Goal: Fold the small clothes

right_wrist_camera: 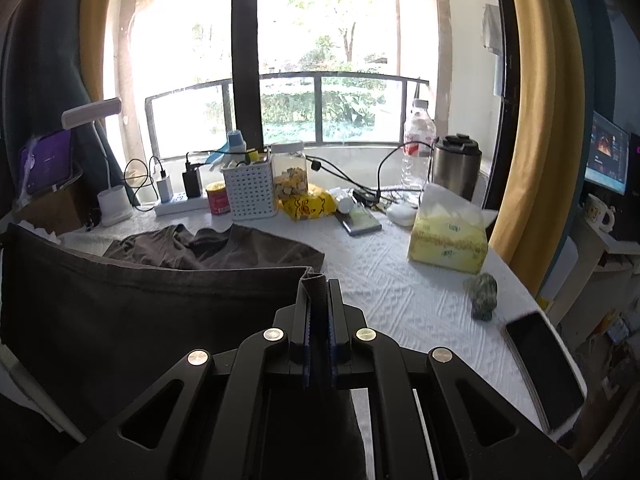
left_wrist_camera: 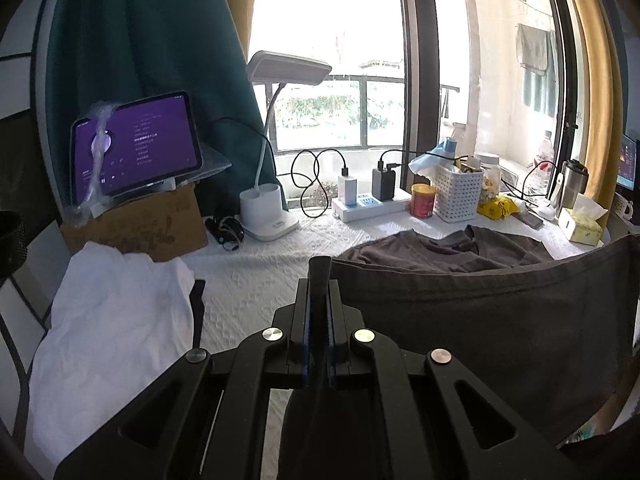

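The left black two-finger gripper (left_wrist_camera: 319, 276) is closed tight on one corner of a dark grey cotton t-shirt (left_wrist_camera: 460, 312) — a tuft of the cloth sticks up between its pads. The right black two-finger gripper (right_wrist_camera: 319, 284) pinches the opposite corner just as tightly, the hem folded over between its fingers. The edge between the two corners is stretched taut and lifted off the white quilted tablecloth (right_wrist_camera: 400, 292), while the shirt's collar end lies rumpled on the cloth farther back, near a white perforated plastic basket (right_wrist_camera: 250, 194). A crumpled white garment (left_wrist_camera: 116, 320) lies left of the left gripper — apparently touching a brown cardboard box (left_wrist_camera: 136, 228), though the edge is hard to read.
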Action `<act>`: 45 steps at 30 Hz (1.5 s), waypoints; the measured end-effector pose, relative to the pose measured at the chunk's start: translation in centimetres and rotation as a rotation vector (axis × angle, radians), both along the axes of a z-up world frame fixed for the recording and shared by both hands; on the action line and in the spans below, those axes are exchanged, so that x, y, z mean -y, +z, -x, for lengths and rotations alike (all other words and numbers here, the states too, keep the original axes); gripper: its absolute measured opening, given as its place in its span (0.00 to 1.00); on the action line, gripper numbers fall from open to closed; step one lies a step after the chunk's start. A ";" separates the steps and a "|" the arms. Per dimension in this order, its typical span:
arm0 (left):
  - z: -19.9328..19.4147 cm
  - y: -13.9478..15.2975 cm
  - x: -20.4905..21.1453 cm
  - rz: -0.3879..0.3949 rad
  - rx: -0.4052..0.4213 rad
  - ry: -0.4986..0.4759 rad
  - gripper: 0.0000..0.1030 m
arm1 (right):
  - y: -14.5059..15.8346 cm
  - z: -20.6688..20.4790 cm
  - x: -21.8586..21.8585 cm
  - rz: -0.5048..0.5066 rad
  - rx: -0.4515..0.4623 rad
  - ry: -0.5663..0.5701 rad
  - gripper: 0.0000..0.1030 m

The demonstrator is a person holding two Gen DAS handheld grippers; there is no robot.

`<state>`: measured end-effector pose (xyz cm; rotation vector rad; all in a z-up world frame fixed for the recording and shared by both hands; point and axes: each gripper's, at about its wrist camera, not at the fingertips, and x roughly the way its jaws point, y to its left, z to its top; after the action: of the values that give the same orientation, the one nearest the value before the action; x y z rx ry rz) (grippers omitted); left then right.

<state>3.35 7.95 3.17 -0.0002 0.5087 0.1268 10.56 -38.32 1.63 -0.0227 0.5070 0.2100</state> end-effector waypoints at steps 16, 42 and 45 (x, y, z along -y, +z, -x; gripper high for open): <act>-5.0 0.6 -1.0 0.006 0.019 0.008 0.05 | 1.5 -6.7 -1.0 -0.003 0.037 0.013 0.07; -15.3 0.3 -1.6 -0.096 -0.003 -0.004 0.05 | 1.1 -18.6 -2.9 0.057 0.070 0.071 0.07; -16.5 0.2 -1.6 -0.106 -0.004 -0.005 0.05 | 0.8 -20.0 -3.3 0.064 0.069 0.083 0.07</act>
<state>19.88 9.55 3.34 0.1045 0.5054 0.1485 30.59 -35.06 2.40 -0.1132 0.4445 0.2737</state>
